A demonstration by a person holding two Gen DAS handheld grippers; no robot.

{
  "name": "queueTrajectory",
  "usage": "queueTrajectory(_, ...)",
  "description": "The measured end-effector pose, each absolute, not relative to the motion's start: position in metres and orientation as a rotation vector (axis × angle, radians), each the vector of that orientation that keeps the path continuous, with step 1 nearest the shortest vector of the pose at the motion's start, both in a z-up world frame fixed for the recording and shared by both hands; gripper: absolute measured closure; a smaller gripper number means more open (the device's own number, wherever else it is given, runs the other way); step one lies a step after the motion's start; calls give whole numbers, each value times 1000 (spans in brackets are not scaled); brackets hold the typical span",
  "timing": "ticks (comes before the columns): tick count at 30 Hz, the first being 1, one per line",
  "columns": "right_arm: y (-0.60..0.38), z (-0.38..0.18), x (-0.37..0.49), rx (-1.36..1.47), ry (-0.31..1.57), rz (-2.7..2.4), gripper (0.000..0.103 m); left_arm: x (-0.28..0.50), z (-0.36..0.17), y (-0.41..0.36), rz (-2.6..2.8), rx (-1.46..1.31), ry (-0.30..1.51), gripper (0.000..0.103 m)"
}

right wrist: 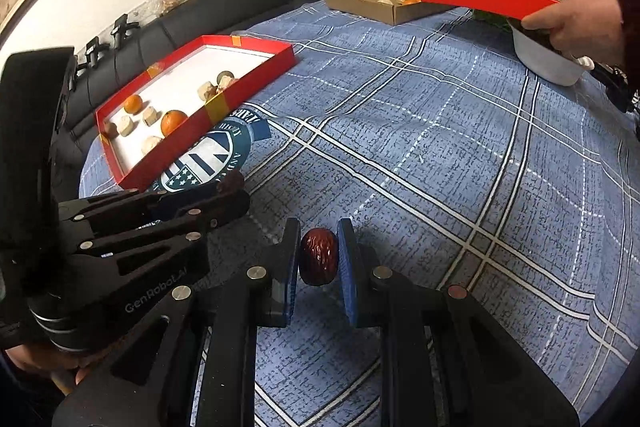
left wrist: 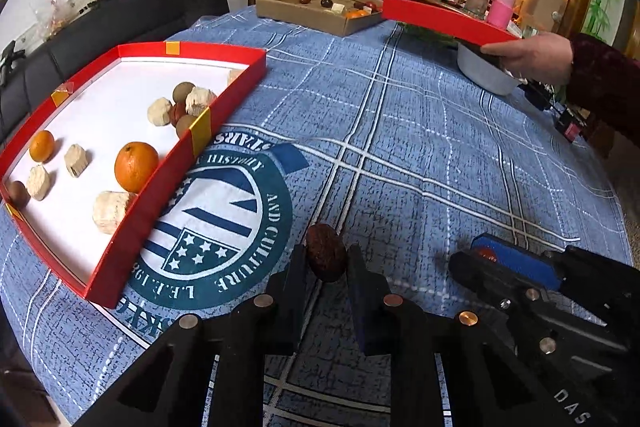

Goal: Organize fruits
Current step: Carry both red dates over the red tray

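My left gripper (left wrist: 326,254) is shut on a dark red wrinkled date (left wrist: 325,267) just above the blue checked cloth. My right gripper (right wrist: 319,241) is shut on a second glossy red date (right wrist: 319,259) between its blue pads. The two grippers hang side by side; the left gripper (right wrist: 234,193) shows at the left of the right wrist view. To the left lies a red tray (left wrist: 168,171) with a white floor. It holds two oranges (left wrist: 136,166), several pale chunks (left wrist: 109,211) and brown round fruits (left wrist: 183,91).
A brown cardboard box (left wrist: 304,15) with a few fruits stands at the far edge of the table. At the right, a person's hand (left wrist: 538,57) holds a second red tray (left wrist: 440,17) over a white bowl (left wrist: 484,73). A black sofa lies behind the table.
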State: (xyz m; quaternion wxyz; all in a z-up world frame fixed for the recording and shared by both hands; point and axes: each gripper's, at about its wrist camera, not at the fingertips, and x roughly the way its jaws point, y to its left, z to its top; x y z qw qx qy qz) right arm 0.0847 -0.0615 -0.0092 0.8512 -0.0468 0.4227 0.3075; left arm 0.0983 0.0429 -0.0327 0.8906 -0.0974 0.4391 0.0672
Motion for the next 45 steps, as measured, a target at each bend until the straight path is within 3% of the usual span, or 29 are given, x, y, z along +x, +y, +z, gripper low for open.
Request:
queueTrajectory(15,-56,1,75,-89,863,701,85,65,-6,50,186,-199,810,84)
queueTrajectory(45,53,24,23,-211,830,921,85,-12,8,147,502,-309,750,85)
